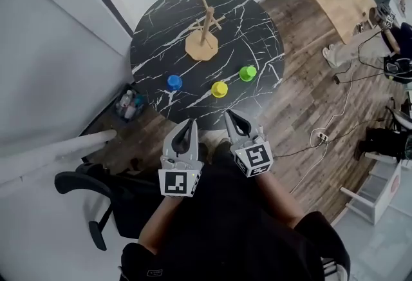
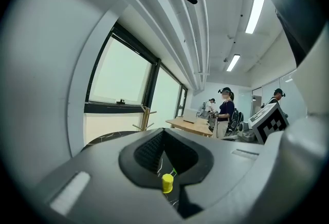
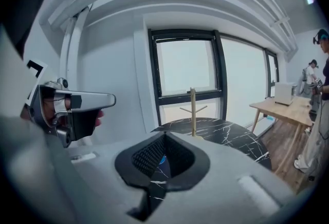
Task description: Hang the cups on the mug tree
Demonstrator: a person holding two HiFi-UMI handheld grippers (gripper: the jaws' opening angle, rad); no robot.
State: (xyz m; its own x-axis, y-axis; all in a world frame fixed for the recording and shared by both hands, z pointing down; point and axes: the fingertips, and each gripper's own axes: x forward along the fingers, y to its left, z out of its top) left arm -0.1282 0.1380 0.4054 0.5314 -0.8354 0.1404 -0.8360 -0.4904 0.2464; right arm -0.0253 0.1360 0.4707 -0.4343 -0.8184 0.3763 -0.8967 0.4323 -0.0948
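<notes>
Three cups are set on the round black marble tabletop [image 1: 257,22]: the blue cup [image 1: 174,82] at seven o'clock, the yellow cup [image 1: 219,89] at six and the green cup [image 1: 248,73] at four. The wooden mug tree [image 1: 204,31] is stood upright near the middle, toward twelve, well apart from all three. The left tool [image 1: 187,126] and the right tool [image 1: 233,122] are held side by side just off the six o'clock edge. Both are closed, jaws together, with nothing gripped.

Head view overhead, gripper views low, all facing the mug tree [image 1: 205,31]
</notes>
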